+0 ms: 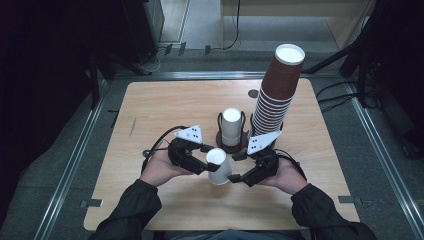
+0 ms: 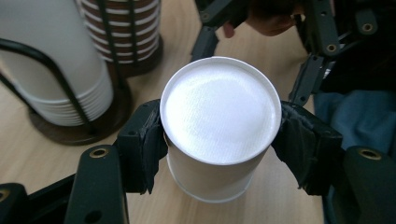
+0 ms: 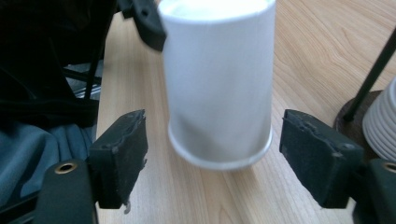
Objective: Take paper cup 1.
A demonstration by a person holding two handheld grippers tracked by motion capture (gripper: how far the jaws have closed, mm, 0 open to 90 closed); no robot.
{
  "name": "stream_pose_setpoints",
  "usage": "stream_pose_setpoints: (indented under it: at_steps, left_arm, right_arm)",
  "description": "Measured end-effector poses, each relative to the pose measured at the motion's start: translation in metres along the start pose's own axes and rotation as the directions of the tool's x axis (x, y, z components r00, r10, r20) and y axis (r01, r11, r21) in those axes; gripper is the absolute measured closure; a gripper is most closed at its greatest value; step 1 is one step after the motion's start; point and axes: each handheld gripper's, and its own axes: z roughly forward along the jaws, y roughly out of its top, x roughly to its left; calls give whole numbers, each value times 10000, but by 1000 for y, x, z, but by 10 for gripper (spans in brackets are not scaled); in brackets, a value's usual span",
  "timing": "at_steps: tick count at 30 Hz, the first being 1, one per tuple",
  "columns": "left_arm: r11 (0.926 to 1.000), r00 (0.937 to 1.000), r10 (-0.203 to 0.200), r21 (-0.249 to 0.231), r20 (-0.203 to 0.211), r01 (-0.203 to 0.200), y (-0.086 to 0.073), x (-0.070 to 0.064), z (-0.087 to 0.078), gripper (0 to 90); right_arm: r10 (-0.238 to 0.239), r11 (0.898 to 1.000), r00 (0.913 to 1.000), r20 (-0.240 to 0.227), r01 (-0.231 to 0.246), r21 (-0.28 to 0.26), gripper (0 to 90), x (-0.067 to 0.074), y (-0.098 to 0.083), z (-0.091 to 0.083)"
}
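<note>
Your left gripper (image 1: 205,159) is clamped on the white cup (image 1: 218,167), pads squeezing the wall just below its closed base. Your right gripper (image 1: 239,176) has its jaws spread wide on either side of the cup's rim end, pads clear of the paper. So the single cup is separated and held by one hand alone; what is left, as I judge it, is setting it down on the table (image 1: 150,110).

The cup hangs upside down near the front middle of the table, at about six o'clock from the rack of white cups (image 1: 231,127), with the tall brown cup stack (image 1: 277,90) at roughly one o'clock from it. Its long axis runs close to vertical, tipped slightly, closed base up and open mouth toward the wood. Whether the rim already touches the tabletop is hard to tell; in the right gripper view it seems to sit just above it.
</note>
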Motion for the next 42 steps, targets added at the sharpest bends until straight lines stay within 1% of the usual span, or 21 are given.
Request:
stream_pose_setpoints:
  at_steps: [3,6,7,11,12,16,18,21,22,24,25,27,29,31,32,35,36,37,38,40,42]
  left_arm:
    - [9996,9997,240,158,60,-241,2,-1,6,354]
    - [9995,9991,316,81,289,-318,6,-2,9,354]
    - [9993,9989,352,80,306,-355,6,-2,9,354]
    - [9977,9966,658,131,498,-665,10,-5,13,353]
    - [9978,9967,650,122,488,-657,11,-6,14,353]
    - [9972,9957,729,145,572,-739,13,-6,16,353]
    - [9968,9952,775,161,593,-785,13,-6,17,353]
    - [9964,9952,824,156,527,-834,13,-7,17,353]
    - [9967,9954,785,141,542,-793,12,-7,17,354]
    - [9968,9953,775,158,574,-786,12,-7,17,354]
    - [9965,9951,795,202,581,-808,11,-6,18,355]
    - [9972,9956,698,218,625,-713,10,-7,19,355]
    - [9968,9954,728,285,628,-747,10,-8,19,355]
    - [9961,9946,832,238,623,-848,10,-8,18,350]
    - [9968,9956,784,136,520,-792,9,-9,18,335]
    - [9973,9972,713,164,210,-717,10,-8,17,165]
    - [9977,9978,657,177,60,-658,9,-8,16,129]
    - [9984,9985,549,100,30,-549,9,-8,15,125]
    - [9989,9989,458,45,32,-458,8,-6,13,121]
    - [9996,9999,91,-250,109,-88,6,-4,10,113]
    - [9990,9999,-86,-433,96,90,3,-3,7,111]
  right_arm:
    - [-54,9999,9999,-110,55,85,218,0,-1,3]
    - [-190,9996,9998,-48,191,218,206,0,-2,6]
    - [-178,9995,9998,-55,179,260,204,0,-2,7]
    - [-163,9995,9997,-161,167,251,202,-2,-2,11]
    - [-90,9994,9998,-160,95,332,202,-2,-2,12]
    - [-136,9990,9998,-177,144,421,204,-3,-1,17]
    - [-300,9988,9994,-178,307,386,204,-3,0,19]
    - [-203,9991,9992,-342,216,362,229,-4,1,20]
    - [-262,9990,9989,-378,276,363,251,-4,1,20]
    - [-310,9987,9986,-435,326,380,263,-3,1,21]
    - [-418,9983,9983,-417,434,387,272,-3,1,21]
    - [-606,9971,9974,-381,622,439,291,-2,2,22]
    - [-647,9965,9970,-418,668,510,308,-1,2,22]
    - [-742,9957,9964,-406,762,528,316,0,2,22]
    - [-742,9957,9964,-404,763,526,318,1,3,22]
    - [-708,9961,9971,-271,721,504,318,1,3,20]
    - [-668,9965,9975,-227,679,489,319,2,2,18]
    - [-720,9966,9973,-116,724,381,319,0,2,16]
    - [-671,9972,9977,-68,672,320,319,0,2,14]
    - [-495,9986,9988,37,494,160,317,-2,1,10]
    - [-466,9986,9987,206,471,-254,317,-4,-2,5]
